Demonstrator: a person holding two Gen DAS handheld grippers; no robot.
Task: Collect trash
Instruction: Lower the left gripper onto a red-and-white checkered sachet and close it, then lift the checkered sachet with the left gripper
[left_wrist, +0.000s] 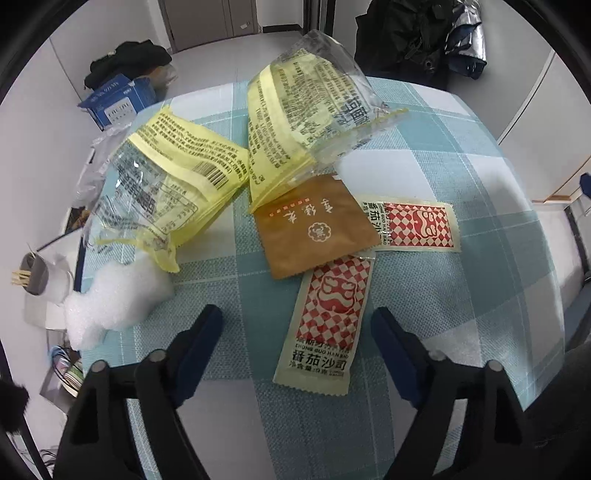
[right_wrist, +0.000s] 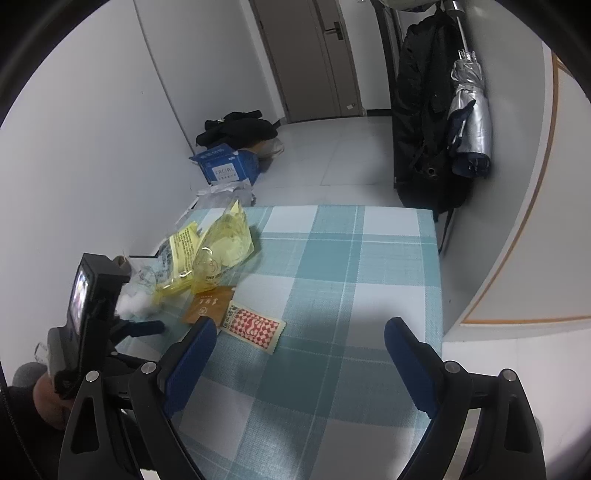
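A red sauce packet (left_wrist: 327, 321) lay on the checked tablecloth (left_wrist: 461, 295), between the wide-open fingers of the left gripper (left_wrist: 297, 325). Yellow wrappers (left_wrist: 280, 122) lay behind it. The right gripper (right_wrist: 300, 334) was wide open too, holding nothing.

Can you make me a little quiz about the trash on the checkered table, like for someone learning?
1. True or false: the left gripper is squeezing the nearest ketchup packet.
2. Which piece lies partly on top of both red-checkered packets? A) the brown sachet B) the white cotton wad C) the blue box
3. Fill in: the two big see-through wrappers have ____ printed panels.

Key
1. False: its jaws are open, and the packet lies flat on the tablecloth between them.
2. A
3. yellow
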